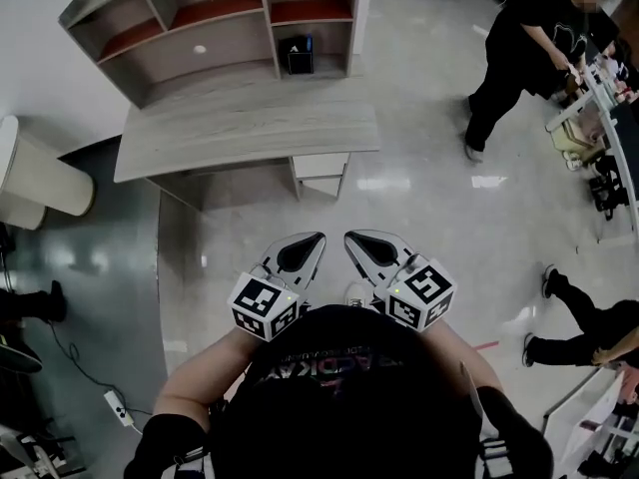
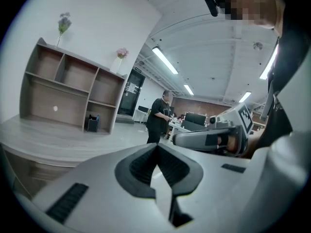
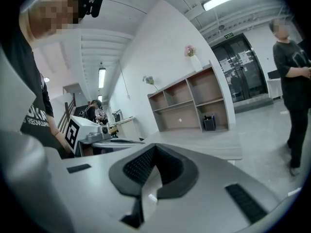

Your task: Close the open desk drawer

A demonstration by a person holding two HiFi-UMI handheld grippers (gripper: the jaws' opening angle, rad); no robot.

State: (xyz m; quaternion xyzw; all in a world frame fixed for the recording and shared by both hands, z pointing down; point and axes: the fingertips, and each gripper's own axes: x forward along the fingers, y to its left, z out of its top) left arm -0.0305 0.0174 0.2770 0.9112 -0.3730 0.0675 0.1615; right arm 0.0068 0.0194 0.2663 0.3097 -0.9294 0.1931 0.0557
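Left tool [image 1: 318,239], right tool [image 1: 351,238] closed, empty; one desk [image 1: 250,123].

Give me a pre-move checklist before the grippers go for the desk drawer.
1. Left gripper jaws together, nothing between: ok.
2. Right gripper jaws together, nothing between: ok.
3. Grippers at the white drawer unit under the grey wood-grain desk: not ok, both hang well short, near the person's chest.
4. Glossy grey floor between grippers and drawer unit free of obstacles: ok.
5. Drawer front standing out: cannot tell from the head view.
6. Bystander in black clothes away from desk: ok.
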